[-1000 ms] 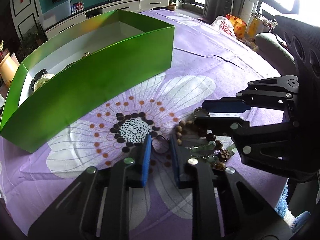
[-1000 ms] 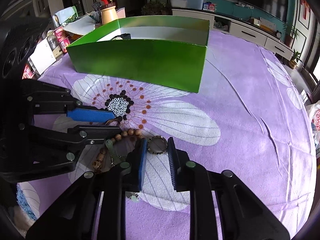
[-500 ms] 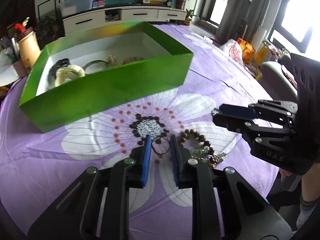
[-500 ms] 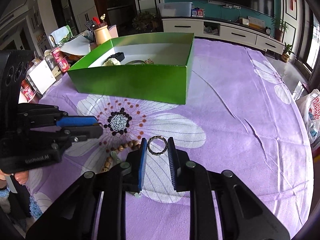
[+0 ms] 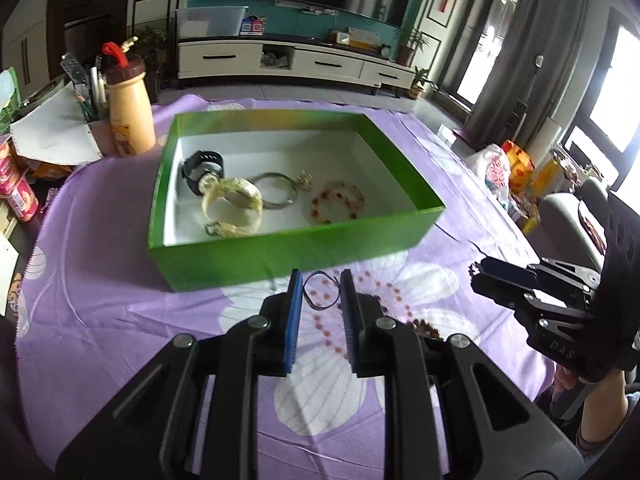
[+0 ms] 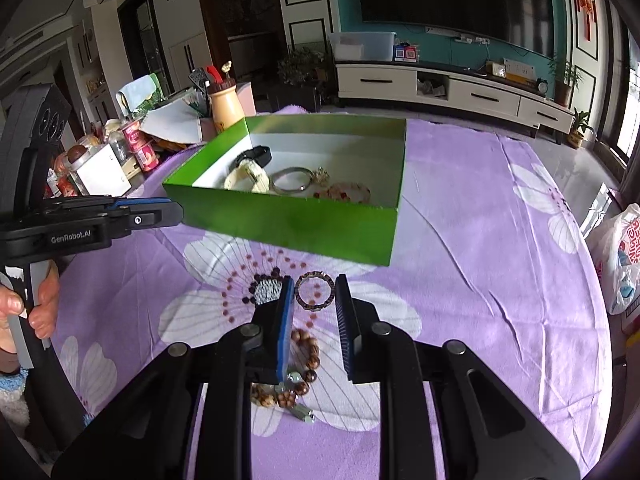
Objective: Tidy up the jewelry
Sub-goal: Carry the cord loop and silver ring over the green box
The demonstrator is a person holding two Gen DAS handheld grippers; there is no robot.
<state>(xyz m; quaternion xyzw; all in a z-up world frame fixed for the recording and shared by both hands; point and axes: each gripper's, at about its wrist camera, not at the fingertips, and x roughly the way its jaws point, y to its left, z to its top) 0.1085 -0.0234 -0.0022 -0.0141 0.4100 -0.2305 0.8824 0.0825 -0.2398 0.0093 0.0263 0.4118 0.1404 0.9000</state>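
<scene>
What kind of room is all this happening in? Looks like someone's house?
Most likely a home living room: a big dark television hangs on a teal wall above a long white media cabinet, and the work goes on at a table under a purple flowered tablecloth.

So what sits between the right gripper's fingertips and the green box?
In the right wrist view, only bare purple cloth separates the right gripper, shut on a dark ring, from the green box.

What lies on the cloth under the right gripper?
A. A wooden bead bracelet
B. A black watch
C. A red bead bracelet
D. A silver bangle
A: the wooden bead bracelet lies on the purple tablecloth below the right gripper; the other pieces are inside the green box.
</scene>
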